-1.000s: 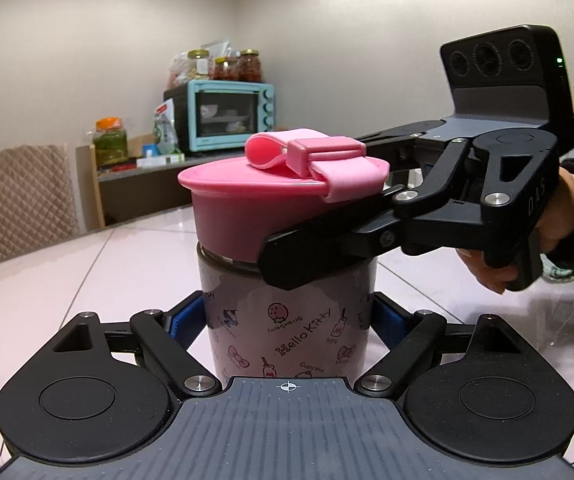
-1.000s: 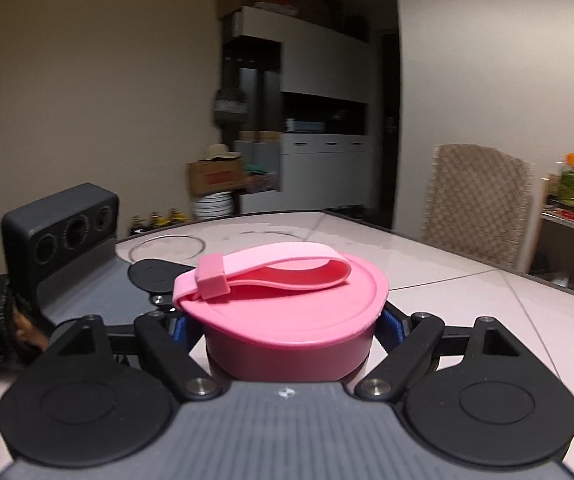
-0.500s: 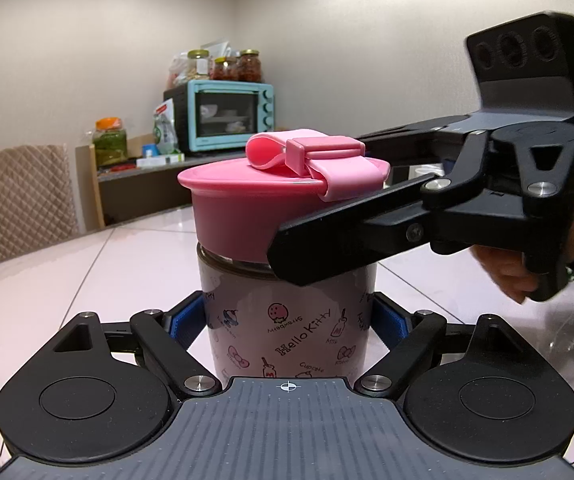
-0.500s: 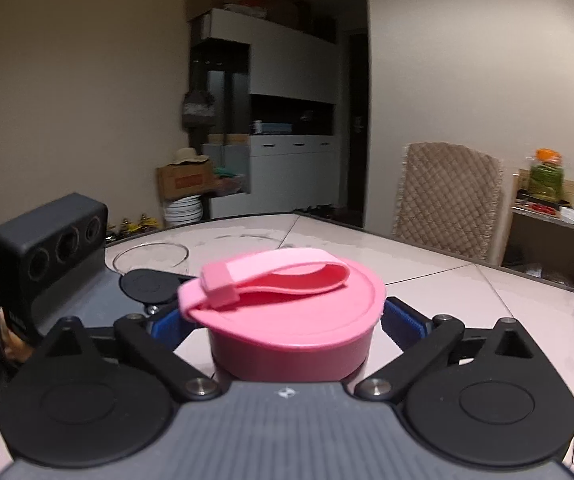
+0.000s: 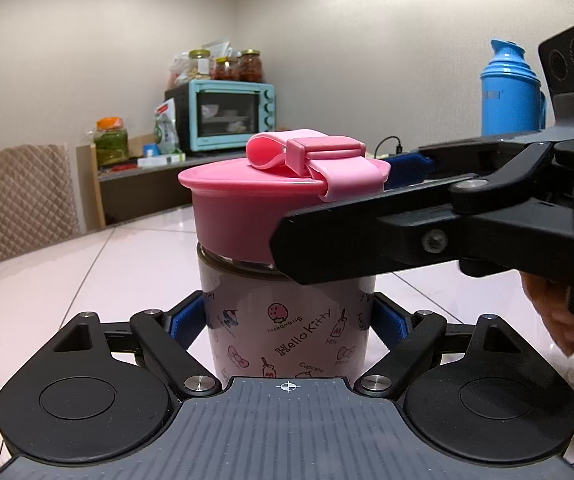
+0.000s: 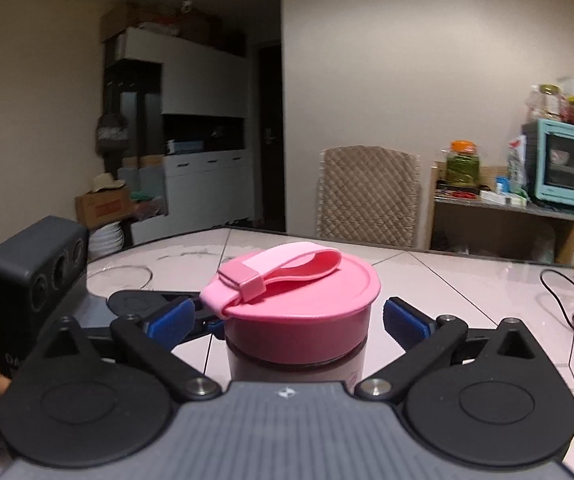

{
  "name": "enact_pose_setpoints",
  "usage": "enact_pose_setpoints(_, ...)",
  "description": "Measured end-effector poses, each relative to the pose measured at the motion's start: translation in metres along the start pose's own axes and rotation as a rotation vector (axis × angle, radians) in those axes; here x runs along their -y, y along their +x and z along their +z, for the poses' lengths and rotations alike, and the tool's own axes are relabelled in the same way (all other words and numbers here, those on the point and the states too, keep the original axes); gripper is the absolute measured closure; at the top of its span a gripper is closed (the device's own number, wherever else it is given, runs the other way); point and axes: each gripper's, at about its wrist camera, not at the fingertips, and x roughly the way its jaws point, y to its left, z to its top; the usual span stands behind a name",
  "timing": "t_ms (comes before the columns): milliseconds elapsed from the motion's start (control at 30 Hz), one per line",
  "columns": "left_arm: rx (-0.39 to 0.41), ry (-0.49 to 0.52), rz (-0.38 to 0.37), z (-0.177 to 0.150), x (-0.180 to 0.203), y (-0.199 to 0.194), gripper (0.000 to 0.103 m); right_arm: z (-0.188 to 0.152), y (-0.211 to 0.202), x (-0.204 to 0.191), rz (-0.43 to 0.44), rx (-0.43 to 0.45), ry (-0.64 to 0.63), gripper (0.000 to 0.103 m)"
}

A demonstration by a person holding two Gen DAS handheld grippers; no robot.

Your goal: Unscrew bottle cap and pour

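Two grips: our left tongs clamp the rigid bottle; right tongs, just opened wide, flank its smooth, slippery-looking cap untouched.

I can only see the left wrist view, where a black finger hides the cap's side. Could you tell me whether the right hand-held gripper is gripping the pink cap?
Observer: No. The right hand-held gripper has just been opening. Both blue pads stand clear of the pink cap, with a gap on each side.
Operator: Thank you. Is the cap off the bottle?
Observer: It sits on the bottle; whether the thread is loose I cannot tell.
Operator: Is there anything to pour into?
Observer: A clear glass rim shows on the table, beyond the left hand-held gripper.
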Motion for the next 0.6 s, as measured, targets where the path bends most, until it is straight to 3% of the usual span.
enact_pose_setpoints(600, 0.000, -0.001, 0.003, 0.001, 0.001, 0.001, 0.013, -0.008, 0.017, -0.005, -0.087, 0.009, 0.046, 0.006)
